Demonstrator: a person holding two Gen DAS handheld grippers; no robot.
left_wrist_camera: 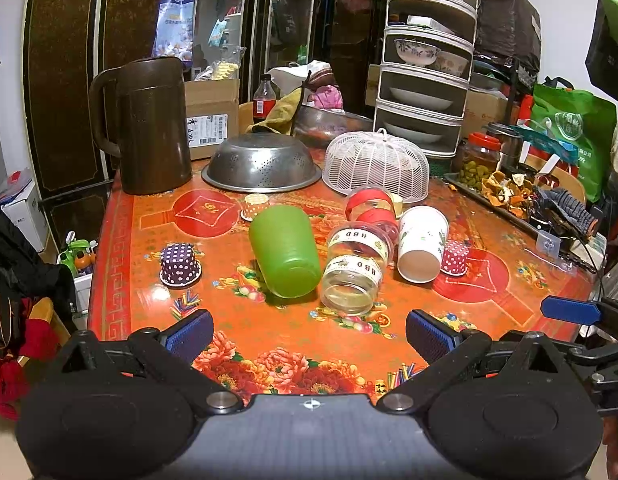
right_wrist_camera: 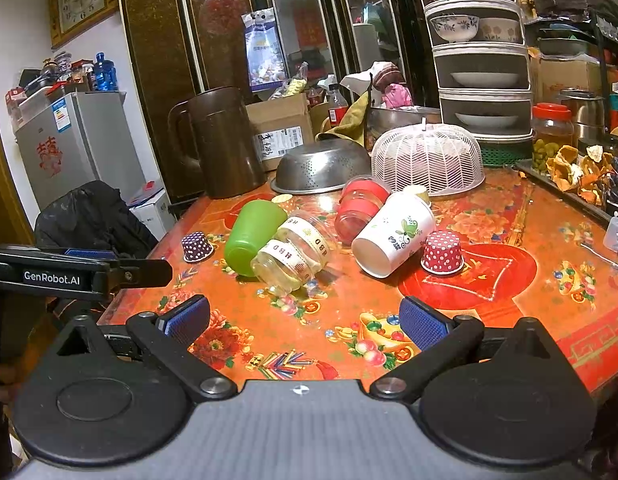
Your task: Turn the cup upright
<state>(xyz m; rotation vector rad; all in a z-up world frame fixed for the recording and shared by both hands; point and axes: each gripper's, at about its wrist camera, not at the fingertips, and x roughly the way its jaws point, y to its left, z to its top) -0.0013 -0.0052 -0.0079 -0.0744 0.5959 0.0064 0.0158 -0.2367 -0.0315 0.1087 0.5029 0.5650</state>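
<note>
Four cups are seen lying on their sides in a row on the glossy, flower-printed table [left_wrist_camera: 121, 248]. A translucent green plastic cup [left_wrist_camera: 285, 250] is laid with its base toward the left camera, touching a clear ribbed cup [left_wrist_camera: 355, 268] banded with lettered tape. Behind that, a red-banded clear cup [left_wrist_camera: 371, 210] is tipped over, and a white paper cup [left_wrist_camera: 421, 244] (printed with green leaves) is shown mouth-forward beside it. Small dotted paper liners, one purple [left_wrist_camera: 180, 264] and one red [left_wrist_camera: 454, 257], are set mouth-down at either end of the row. The left gripper [left_wrist_camera: 309, 334] is held spread wide above the near table edge, its blue ridged pads empty; the right gripper [right_wrist_camera: 305, 320] is likewise spread and empty.
</note>
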